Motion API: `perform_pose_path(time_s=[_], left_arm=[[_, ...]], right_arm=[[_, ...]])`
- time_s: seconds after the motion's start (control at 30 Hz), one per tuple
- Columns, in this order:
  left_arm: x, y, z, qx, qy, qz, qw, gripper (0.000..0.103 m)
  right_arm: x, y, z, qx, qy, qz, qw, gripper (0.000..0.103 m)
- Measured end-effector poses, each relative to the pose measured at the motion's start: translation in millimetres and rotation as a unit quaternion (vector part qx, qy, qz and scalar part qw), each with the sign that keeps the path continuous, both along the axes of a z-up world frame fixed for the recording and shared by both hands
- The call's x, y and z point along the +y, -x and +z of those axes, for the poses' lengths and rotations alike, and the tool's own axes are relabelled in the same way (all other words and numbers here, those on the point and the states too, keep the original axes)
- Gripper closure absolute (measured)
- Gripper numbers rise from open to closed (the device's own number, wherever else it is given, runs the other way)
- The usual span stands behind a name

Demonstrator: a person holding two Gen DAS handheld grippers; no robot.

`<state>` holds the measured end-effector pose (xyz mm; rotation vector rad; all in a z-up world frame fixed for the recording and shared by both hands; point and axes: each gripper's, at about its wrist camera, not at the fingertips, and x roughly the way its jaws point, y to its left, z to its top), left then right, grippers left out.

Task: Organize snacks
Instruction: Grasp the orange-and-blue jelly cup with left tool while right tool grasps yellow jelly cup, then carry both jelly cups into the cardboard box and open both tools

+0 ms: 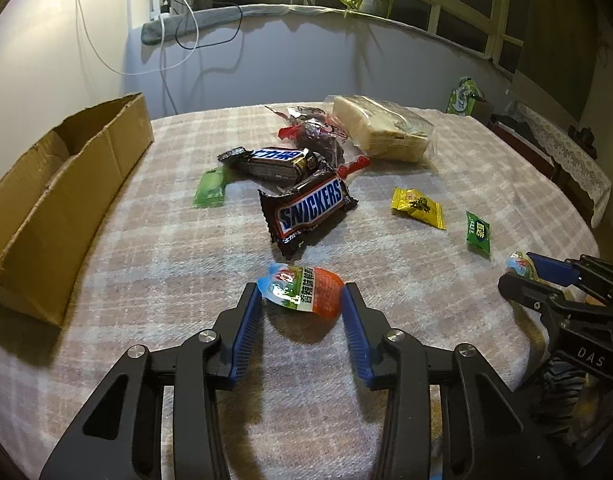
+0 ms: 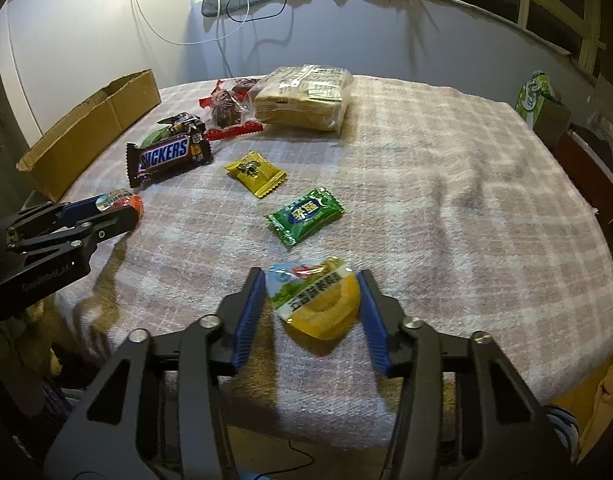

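My left gripper point(image 1: 302, 300) is shut on an orange snack cup point(image 1: 306, 289), its pads touching both sides; it also shows in the right wrist view point(image 2: 118, 206). My right gripper point(image 2: 312, 292) is shut on a yellow snack cup point(image 2: 316, 300) near the table's front edge; it also shows in the left wrist view point(image 1: 522, 272). A Snickers bar point(image 1: 310, 210), a second chocolate bar point(image 1: 278, 162), a yellow candy point(image 1: 418, 206) and a green candy point(image 1: 478, 234) lie on the plaid cloth. An open cardboard box point(image 1: 66, 184) stands at the left.
A clear bag of wafers point(image 1: 382, 130), a red-wrapped snack point(image 1: 318, 136) and a green sachet point(image 1: 210, 188) lie toward the far side of the table point(image 2: 466, 184). A green packet point(image 2: 534, 94) stands off the table at the right. Wall and window ledge lie behind.
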<state>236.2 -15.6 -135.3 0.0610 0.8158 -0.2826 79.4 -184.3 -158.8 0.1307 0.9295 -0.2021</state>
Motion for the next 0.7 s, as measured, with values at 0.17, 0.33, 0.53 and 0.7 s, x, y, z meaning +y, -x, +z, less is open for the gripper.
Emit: perform_pose_path(time_s=[0.17, 0.33, 0.53, 0.7], left_arm=[[0, 1, 0, -0.003, -0.002, -0.002, 1.0, 0.068], [2, 1, 0, -0.004, 0.005, 0.002, 1.0, 0.07], [5, 1, 2, -0.005, 0.009, 0.006, 0.9999, 0.071], [16, 2, 16, -0.02, 0.027, 0.023, 0.9992, 0.071]], right_arm=[[1, 0, 0, 0.003, 0.009, -0.001, 1.0, 0.058], [-1, 2, 2, -0.003, -0.002, -0.006, 1.0, 0.059], [-7, 5, 6, -0.011, 0.0, -0.014, 1.0, 0.06], [-8, 5, 17, -0.024, -0.001, -0.012, 1.0, 0.06]])
